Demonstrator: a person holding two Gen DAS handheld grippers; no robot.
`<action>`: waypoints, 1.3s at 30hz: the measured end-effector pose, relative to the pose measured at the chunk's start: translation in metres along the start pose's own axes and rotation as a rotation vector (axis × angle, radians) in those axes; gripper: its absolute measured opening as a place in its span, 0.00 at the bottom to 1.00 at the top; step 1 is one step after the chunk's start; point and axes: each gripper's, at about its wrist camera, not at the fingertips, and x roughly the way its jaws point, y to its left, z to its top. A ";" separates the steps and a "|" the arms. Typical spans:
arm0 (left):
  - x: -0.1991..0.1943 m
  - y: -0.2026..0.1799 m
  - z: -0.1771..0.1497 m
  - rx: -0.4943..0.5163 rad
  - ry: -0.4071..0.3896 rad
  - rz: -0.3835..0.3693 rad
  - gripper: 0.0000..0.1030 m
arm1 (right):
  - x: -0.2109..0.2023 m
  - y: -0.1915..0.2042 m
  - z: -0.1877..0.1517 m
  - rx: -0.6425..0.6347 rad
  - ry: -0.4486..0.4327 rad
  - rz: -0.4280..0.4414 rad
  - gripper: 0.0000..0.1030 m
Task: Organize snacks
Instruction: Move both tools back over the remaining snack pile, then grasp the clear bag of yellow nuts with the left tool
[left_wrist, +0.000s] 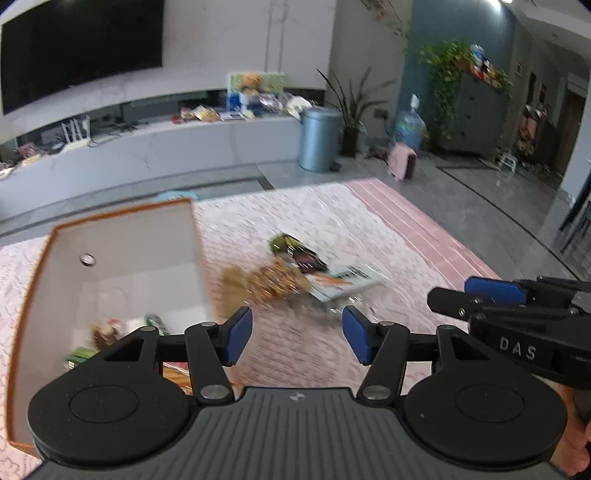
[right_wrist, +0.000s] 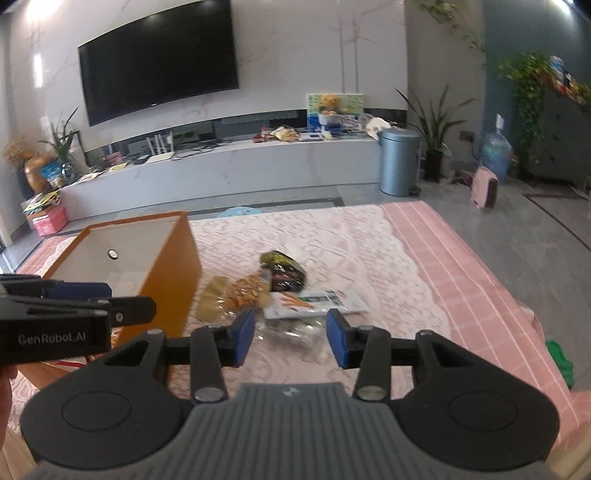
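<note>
- The snack packets lie in a loose heap in the middle of a pink-and-white lace-patterned cloth (right_wrist: 369, 251), just right of an orange box.
- The white flat packet (right_wrist: 317, 301) printed with carrots is a long rectangle; its long axis runs left to right in the right wrist view, lying flat.
- The dark glossy packet (right_wrist: 282, 269) with yellow-green print sits behind it, puffy, its long axis slanting from upper left to lower right.
- The clear bag of golden-brown snacks (right_wrist: 240, 293) is crinkly and lumpy, touching the dark packet and the white one; its direction I cannot tell.
- A crumpled clear wrapper (right_wrist: 295, 330) lies nearest the camera, blurred.
- The orange box (right_wrist: 173, 273) is open-topped and rectangular, with smooth white inner walls and a round metal stud on the far wall; a few packets (left_wrist: 110, 332) lie on its floor, too blurred to name.
- The right gripper (right_wrist: 290, 341) hovers over the heap, blue pads apart, nothing between them: released.
- The left gripper (left_wrist: 297, 334) hangs beside the box's right wall, jaws spread and empty.
- Beyond: a grey tiled floor, a blue-grey metal bin (right_wrist: 399, 162), a white marble TV ledge (right_wrist: 221, 173), a wall-mounted television (right_wrist: 159, 59).
</note>
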 end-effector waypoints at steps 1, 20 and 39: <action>0.002 -0.006 -0.002 0.003 0.012 -0.008 0.65 | 0.001 -0.005 0.000 0.008 0.004 -0.004 0.41; 0.059 -0.047 0.013 0.191 0.131 0.022 0.65 | 0.029 -0.062 -0.012 0.150 0.094 -0.015 0.52; 0.128 -0.032 0.043 0.429 0.234 0.054 0.75 | 0.112 -0.079 0.016 0.308 0.243 0.059 0.74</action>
